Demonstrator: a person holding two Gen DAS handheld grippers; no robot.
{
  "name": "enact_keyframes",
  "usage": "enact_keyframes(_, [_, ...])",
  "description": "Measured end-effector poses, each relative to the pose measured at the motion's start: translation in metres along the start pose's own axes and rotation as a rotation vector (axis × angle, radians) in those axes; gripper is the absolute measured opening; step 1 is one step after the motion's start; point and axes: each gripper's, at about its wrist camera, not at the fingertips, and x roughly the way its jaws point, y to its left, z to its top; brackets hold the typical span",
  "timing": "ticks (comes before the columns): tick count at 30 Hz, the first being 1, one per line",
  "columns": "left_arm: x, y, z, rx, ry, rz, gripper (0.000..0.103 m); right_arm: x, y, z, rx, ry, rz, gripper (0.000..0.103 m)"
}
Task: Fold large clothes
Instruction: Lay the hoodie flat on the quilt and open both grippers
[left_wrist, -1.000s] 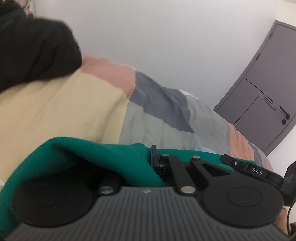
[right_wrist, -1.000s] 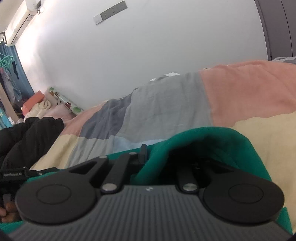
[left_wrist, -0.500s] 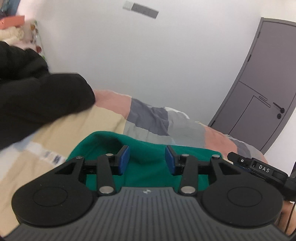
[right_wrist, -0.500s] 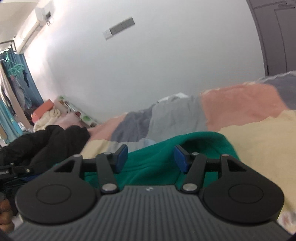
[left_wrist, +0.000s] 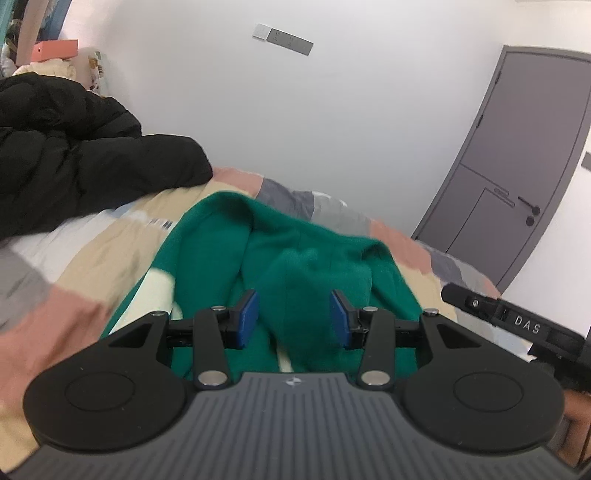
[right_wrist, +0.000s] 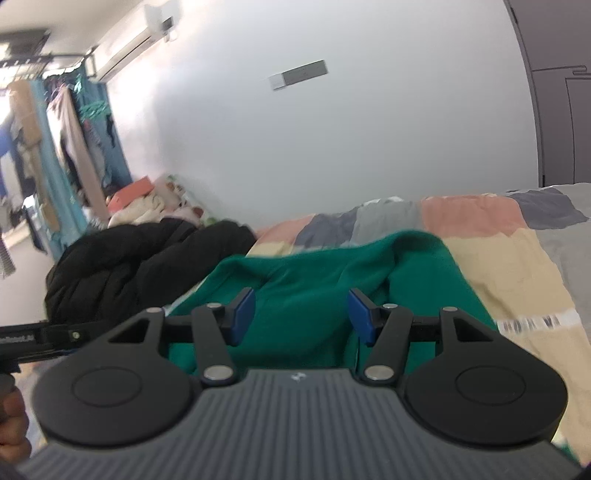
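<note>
A green garment (left_wrist: 303, 254) with a pale patch lies bunched on the patchwork bedspread (left_wrist: 92, 266); it also shows in the right wrist view (right_wrist: 314, 273). My left gripper (left_wrist: 293, 317) is open and empty, raised just above the garment's near part. My right gripper (right_wrist: 301, 314) is open and empty above the garment's near edge. The right gripper's body (left_wrist: 517, 325) shows at the right in the left wrist view, and the left gripper's body (right_wrist: 33, 338) at the left in the right wrist view.
A black puffy coat (left_wrist: 74, 147) is heaped on the bed left of the garment, also in the right wrist view (right_wrist: 140, 266). A white wall (left_wrist: 314, 129) lies behind the bed. A grey door (left_wrist: 517, 166) stands to the right. Hanging clothes (right_wrist: 70, 147) are far left.
Both grippers were shut on the green garment's edge one second ago. Both have opened, let it go and lifted back, so more of the garment and the room shows.
</note>
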Motion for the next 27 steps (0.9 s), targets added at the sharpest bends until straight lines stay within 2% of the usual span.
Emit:
enact_keyframes(4, [-0.015, 0.01, -0.025, -0.032, 0.003, 0.029, 0.048, -0.015, 0.011, -0.019, -0.002, 0.021, 0.012, 0.06])
enact_keyframes(8, [-0.012, 0.025, -0.04, -0.015, 0.031, 0.112, 0.048, -0.017, 0.015, -0.03, -0.031, 0.037, -0.026, 0.061])
enact_keyframes(11, [-0.005, 0.038, -0.04, 0.009, 0.051, 0.202, 0.052, -0.012, 0.006, -0.038, -0.052, 0.05, -0.135, 0.085])
enact_keyframes(14, [-0.002, 0.054, -0.039, -0.01, 0.073, 0.284, 0.054, 0.001, -0.016, -0.046, 0.022, 0.167, -0.241, 0.085])
enact_keyframes(16, [-0.002, 0.063, -0.039, -0.024, 0.079, 0.306, 0.056, 0.008, -0.034, -0.054, 0.083, 0.228, -0.318, 0.085])
enact_keyframes(20, [0.007, 0.074, -0.042, -0.047, 0.127, 0.326, 0.059, 0.022, -0.053, -0.068, 0.147, 0.325, -0.338, 0.085])
enact_keyframes(27, [0.029, 0.079, -0.054, -0.024, 0.192, 0.37, 0.061, 0.043, -0.029, -0.092, -0.1, 0.41, -0.368, 0.086])
